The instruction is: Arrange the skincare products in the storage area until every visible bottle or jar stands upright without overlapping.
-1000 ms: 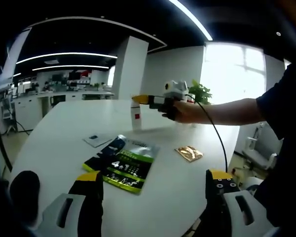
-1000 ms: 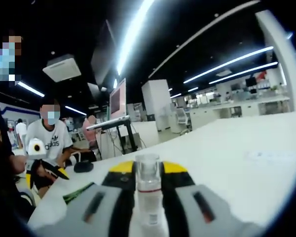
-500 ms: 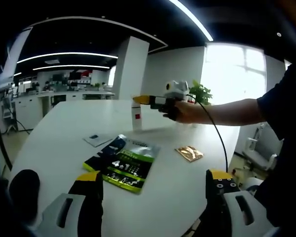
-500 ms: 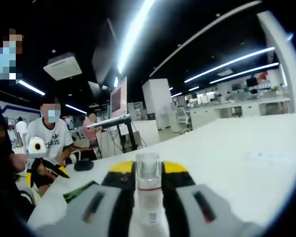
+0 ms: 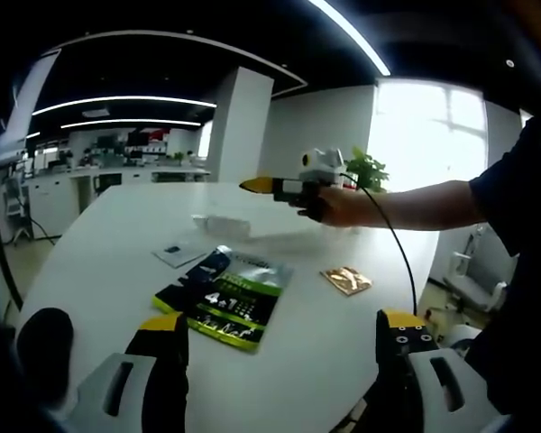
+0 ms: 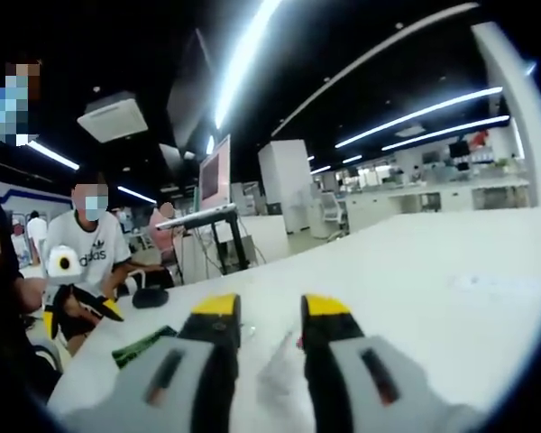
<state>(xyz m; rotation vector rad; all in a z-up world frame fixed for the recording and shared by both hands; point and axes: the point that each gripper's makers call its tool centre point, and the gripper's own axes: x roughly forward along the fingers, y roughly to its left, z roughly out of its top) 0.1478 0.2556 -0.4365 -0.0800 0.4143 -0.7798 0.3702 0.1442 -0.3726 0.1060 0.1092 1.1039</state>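
Right tool (image 5: 252, 185) hangs out over the bench (image 5: 108, 244), beyond the green packet (image 5: 225, 302), gripped in the person's hand (image 5: 335, 206). Its jaws are parted with nothing between them. The bottle (image 5: 218, 223) looks to be lying on its side just beyond the packet, directly under that tool, pale and blurred. From the right gripper view it is a whitish smear (image 6: 278, 365) low between the open jaws. So the job isn't finished: it needs standing up. Left tool (image 5: 284, 320) waits on the near side of the packet, jaws spread wide and empty, probably kept clear to leave room. A gold sachet (image 5: 346, 280) lies right of the packet and a small card (image 5: 176, 254) at its far left.
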